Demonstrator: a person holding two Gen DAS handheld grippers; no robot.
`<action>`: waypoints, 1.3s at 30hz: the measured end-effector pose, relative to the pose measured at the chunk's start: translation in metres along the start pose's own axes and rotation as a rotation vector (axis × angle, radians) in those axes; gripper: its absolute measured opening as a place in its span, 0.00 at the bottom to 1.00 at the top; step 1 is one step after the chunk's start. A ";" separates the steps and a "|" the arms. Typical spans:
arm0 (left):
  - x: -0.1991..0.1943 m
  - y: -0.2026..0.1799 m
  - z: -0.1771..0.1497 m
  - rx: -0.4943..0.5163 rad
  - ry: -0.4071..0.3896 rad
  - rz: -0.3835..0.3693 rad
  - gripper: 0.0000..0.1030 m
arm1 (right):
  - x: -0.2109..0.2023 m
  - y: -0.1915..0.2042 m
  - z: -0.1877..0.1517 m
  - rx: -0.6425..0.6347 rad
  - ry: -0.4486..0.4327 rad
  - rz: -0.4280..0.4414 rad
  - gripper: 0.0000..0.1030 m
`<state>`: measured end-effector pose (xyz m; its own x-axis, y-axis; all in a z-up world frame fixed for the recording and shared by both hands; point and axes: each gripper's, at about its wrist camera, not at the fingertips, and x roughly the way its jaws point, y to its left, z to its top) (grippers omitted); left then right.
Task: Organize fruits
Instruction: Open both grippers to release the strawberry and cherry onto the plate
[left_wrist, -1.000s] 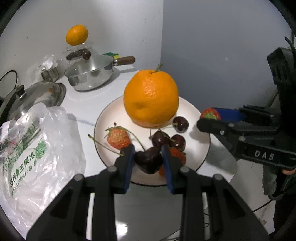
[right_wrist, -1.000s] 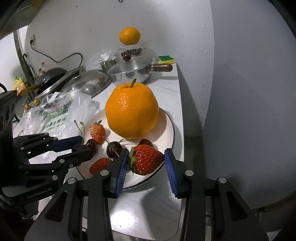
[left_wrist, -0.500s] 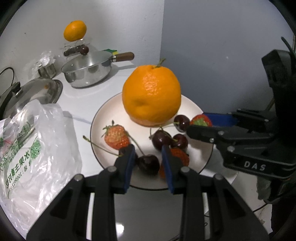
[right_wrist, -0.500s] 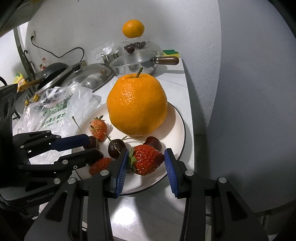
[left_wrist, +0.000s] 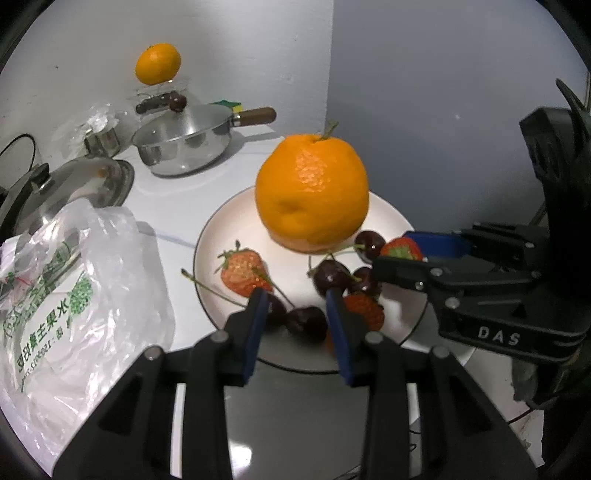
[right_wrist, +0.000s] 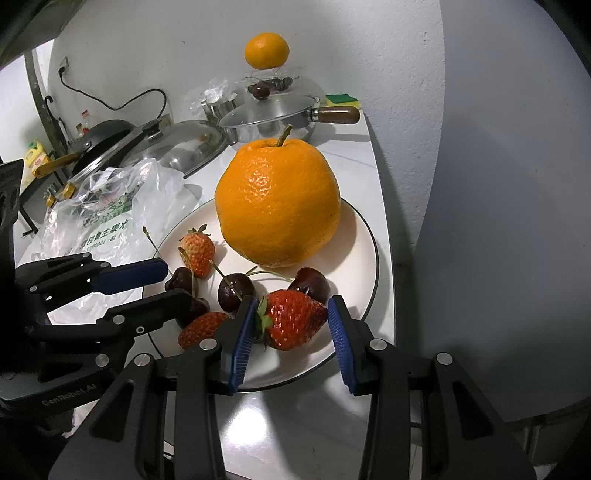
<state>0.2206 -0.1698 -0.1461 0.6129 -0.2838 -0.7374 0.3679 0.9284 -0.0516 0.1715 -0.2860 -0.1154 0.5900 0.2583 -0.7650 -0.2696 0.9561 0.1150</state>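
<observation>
The right claw (right_wrist: 291, 319) is parted around a red strawberry (right_wrist: 293, 319) at the near rim of the plate (right_wrist: 369, 236); the blue pads lie beside the berry, and I cannot tell if they press it. The left claw (left_wrist: 293, 308) is open, with a dark cherry (left_wrist: 308, 321) lying loose between its pads. Close behind, other cherries (left_wrist: 332, 277) and a paler strawberry (left_wrist: 242, 271) crowd the plate. The big orange (left_wrist: 312, 192) stands behind them. A plastic bag (left_wrist: 74, 295) lies left on the worktop (left_wrist: 236, 166). Farther are a steel pan (left_wrist: 184, 144) and a small orange (left_wrist: 158, 62).
</observation>
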 end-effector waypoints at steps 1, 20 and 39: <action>-0.001 0.000 0.000 0.000 -0.001 0.001 0.35 | -0.001 0.000 0.000 0.001 -0.001 -0.002 0.42; -0.035 0.009 -0.007 -0.034 -0.067 0.010 0.68 | -0.023 0.016 0.000 -0.009 -0.034 -0.030 0.48; -0.083 0.020 -0.018 -0.054 -0.146 0.015 0.73 | -0.058 0.045 0.000 -0.026 -0.097 -0.072 0.49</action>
<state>0.1646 -0.1230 -0.0983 0.7146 -0.2983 -0.6327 0.3220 0.9433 -0.0809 0.1252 -0.2579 -0.0655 0.6793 0.2025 -0.7053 -0.2430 0.9690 0.0442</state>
